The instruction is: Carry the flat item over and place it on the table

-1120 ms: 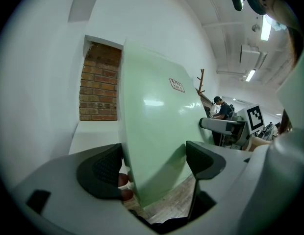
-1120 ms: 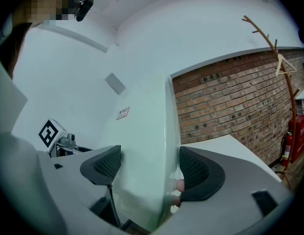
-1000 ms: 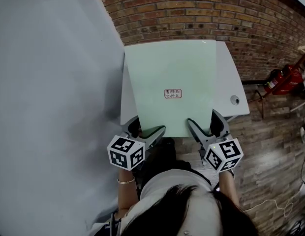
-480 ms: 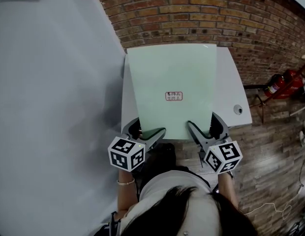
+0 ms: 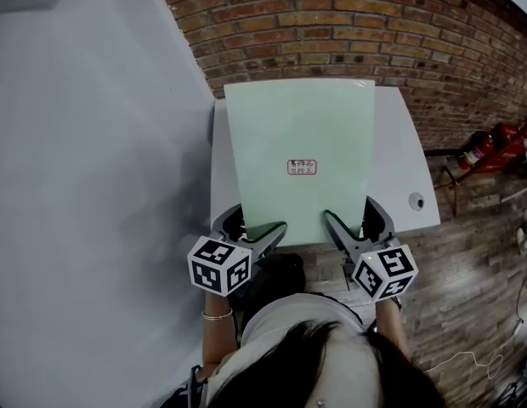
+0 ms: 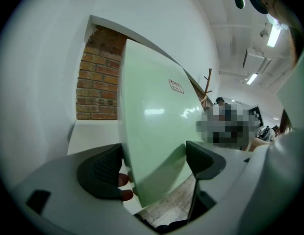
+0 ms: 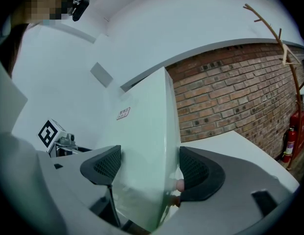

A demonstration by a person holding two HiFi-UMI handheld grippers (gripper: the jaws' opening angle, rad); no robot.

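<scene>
1. Pale green and smooth, the flat panel (image 5: pixel 299 155) carries one small white sticker (image 5: pixel 302 167) near its middle. The sticker has a red border and two short lines of red characters, too small to read.
2. The panel hangs over a white table (image 5: pixel 404 172) and covers most of its middle. Bare strips of tabletop show at the left and right, and a round grey grommet (image 5: pixel 416 201) sits near the table's near right corner.
3. A red brick wall (image 5: pixel 331 24) stands just beyond the table's far edge. A plain white wall (image 5: pixel 93 185) fills the left side, and the floor (image 5: pixel 467 262) at the right is wood plank.
4. A red fire extinguisher (image 5: pixel 493 147) sits by the brick wall at the far right.
5. The panel is a thin, rigid rectangle with a glossy face that catches the ceiling lights. Its long sides run from near to far.
6. The left gripper (image 5: pixel 251 225) is clamped on the panel's near edge at the left corner, with the sheet pinched between its dark ribbed pads.
7. The right gripper (image 5: pixel 357 221) grips the same near edge at the right corner in the same way.
8. I cannot tell whether the far edge touches the tabletop.
</scene>
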